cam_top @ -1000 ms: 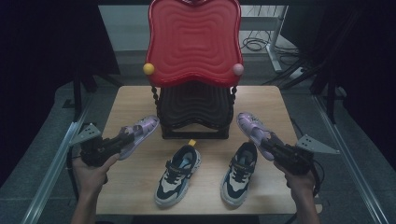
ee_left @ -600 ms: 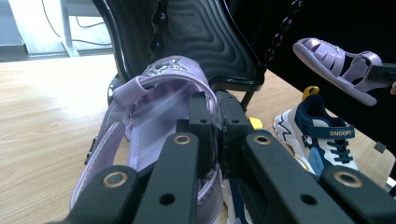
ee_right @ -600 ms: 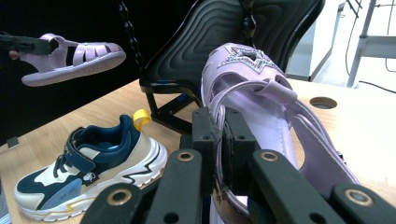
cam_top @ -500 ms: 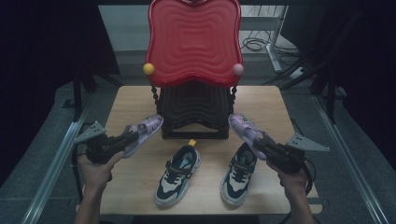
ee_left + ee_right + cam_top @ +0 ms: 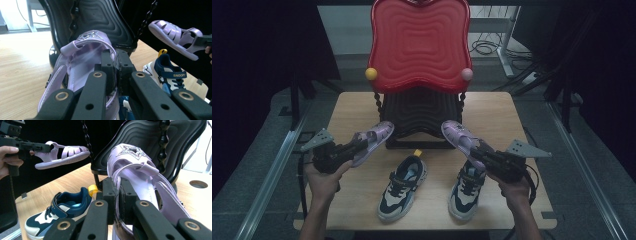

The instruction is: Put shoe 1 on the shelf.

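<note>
I have both purple sandals lifted: left gripper (image 5: 357, 148) clamps the left sandal (image 5: 374, 140), right gripper (image 5: 476, 152) the right sandal (image 5: 458, 137); neither is racked on the far shoe stand (image 5: 419, 107) yet.

Both forearms bare, no sleeves. Left claw (image 5: 362, 146) and right claw (image 5: 473, 152): black bodies, grey three-cornered plates on top, black cables trailing; jaws flat black bars dotted with brass-ringed rivets.
</note>
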Available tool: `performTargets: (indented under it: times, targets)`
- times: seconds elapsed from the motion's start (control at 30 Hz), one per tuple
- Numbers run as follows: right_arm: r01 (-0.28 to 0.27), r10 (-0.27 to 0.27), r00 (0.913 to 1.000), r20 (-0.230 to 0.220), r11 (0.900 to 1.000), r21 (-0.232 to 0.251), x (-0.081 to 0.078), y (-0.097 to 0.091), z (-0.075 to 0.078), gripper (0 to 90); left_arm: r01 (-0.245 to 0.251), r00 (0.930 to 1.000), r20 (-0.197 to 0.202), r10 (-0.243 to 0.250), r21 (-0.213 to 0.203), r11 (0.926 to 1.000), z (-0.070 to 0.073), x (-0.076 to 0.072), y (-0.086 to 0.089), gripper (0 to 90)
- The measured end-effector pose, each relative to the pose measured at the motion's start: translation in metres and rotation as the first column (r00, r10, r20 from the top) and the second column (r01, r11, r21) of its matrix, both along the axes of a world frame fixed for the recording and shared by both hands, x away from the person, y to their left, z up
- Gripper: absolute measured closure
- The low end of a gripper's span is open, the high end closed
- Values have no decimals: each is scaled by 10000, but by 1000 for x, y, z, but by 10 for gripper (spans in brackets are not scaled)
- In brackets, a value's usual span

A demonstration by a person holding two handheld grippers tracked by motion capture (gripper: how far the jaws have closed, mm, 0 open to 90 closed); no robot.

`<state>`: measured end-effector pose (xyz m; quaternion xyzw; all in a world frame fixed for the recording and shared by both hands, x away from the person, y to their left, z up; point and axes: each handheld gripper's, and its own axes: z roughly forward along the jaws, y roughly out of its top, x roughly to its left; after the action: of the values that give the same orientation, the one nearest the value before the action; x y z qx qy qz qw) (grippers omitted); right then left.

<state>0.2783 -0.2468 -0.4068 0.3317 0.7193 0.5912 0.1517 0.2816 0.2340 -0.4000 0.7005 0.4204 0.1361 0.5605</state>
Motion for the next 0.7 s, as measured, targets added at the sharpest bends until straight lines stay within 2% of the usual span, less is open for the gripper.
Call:
performTargets:
  times: [0.17,0.43,0.7]
  targets:
    - [66,-65,9999,-130,10000,59,4,5,-5,853,111,9999,59,-110,-68,9999,1,4,-7,865]
    - [-1,1,9999,-140,10000,-5,6,15,-4,852,251,9997,53,-250,-158,9996,1,7,-16,865]
    - [110,-107,9997,-215,9999,125,12,25,-5,849,390,9992,109,-387,-290,9988,2,12,-27,865]
